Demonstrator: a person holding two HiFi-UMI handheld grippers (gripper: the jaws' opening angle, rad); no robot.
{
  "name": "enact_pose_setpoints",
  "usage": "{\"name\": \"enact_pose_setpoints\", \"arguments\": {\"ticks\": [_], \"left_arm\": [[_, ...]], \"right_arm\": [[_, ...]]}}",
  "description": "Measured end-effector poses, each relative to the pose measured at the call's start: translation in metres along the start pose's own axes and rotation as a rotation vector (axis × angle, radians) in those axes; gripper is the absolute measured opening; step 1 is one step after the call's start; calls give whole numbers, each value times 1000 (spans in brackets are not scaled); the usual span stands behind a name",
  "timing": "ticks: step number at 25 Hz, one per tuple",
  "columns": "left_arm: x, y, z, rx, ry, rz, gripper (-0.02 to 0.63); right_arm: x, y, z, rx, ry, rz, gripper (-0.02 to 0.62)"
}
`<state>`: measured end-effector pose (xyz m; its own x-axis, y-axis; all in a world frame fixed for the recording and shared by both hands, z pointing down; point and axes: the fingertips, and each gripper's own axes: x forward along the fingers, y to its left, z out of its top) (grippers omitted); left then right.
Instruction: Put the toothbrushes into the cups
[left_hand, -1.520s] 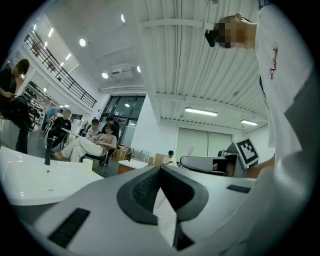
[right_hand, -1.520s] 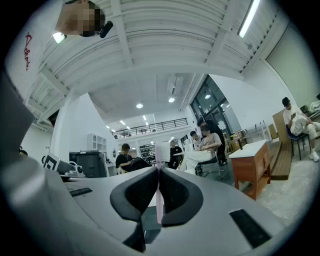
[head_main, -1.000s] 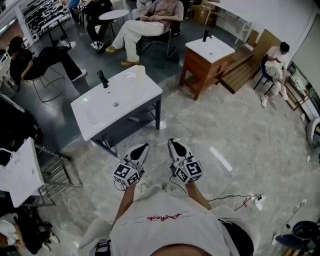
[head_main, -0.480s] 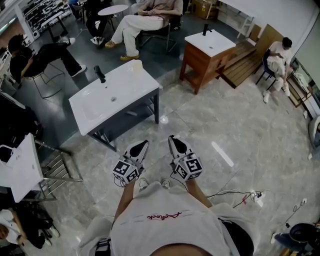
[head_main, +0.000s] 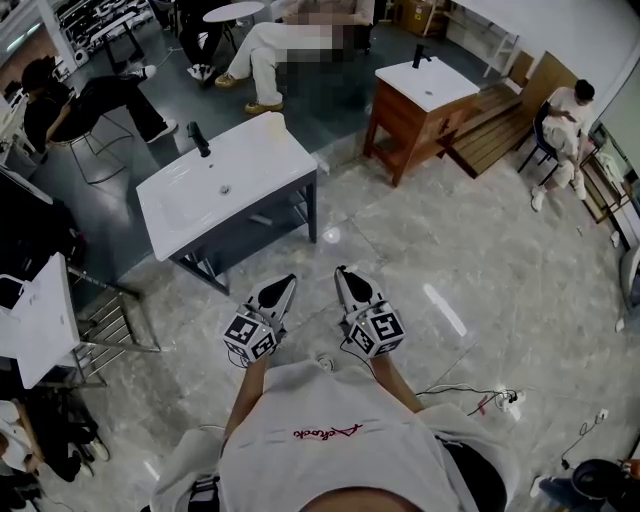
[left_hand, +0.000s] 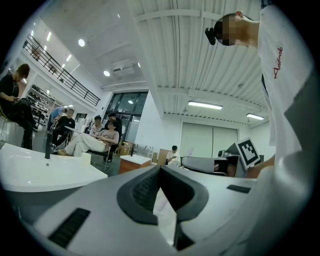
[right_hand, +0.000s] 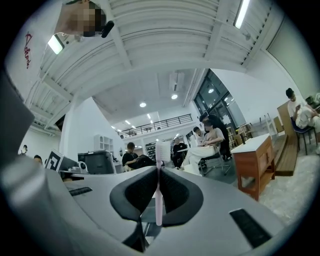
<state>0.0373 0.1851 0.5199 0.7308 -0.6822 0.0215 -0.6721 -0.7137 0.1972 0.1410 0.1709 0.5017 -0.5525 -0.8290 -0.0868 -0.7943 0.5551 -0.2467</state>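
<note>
— Where is the toothbrush?
— The pink toothbrush (right_hand: 159, 150) stands upright, clamped in the right claw (right_hand: 159, 169). Only the right gripper view shows it.
— And the left claw (left_hand: 160, 168)?
— Closed at the tips, with an unidentifiable pale strip (left_hand: 165, 210) behind them. From overhead, both claws hang over the floor (head_main: 480, 250), apart from the white sink bench (head_main: 270, 160). The left gripper view shows the cup (left_hand: 86, 158) on it.

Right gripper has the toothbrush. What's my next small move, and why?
Probably step closer to the white sink: the right gripper is shut on the pink toothbrush, but the cup stands on the sink's far corner, well beyond it across open floor.
</note>
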Motion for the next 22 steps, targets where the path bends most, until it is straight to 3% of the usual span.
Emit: {"name": "enact_pose_setpoints", "arguments": {"ticks": [9, 22], "left_arm": [[10, 11, -9, -15, -12, 35, 12], [53, 69, -1, -22, -33, 20, 12]], "right_arm": [[18, -9, -9, 0, 21, 42, 9], [82, -36, -8, -10, 15, 45, 9]]}}
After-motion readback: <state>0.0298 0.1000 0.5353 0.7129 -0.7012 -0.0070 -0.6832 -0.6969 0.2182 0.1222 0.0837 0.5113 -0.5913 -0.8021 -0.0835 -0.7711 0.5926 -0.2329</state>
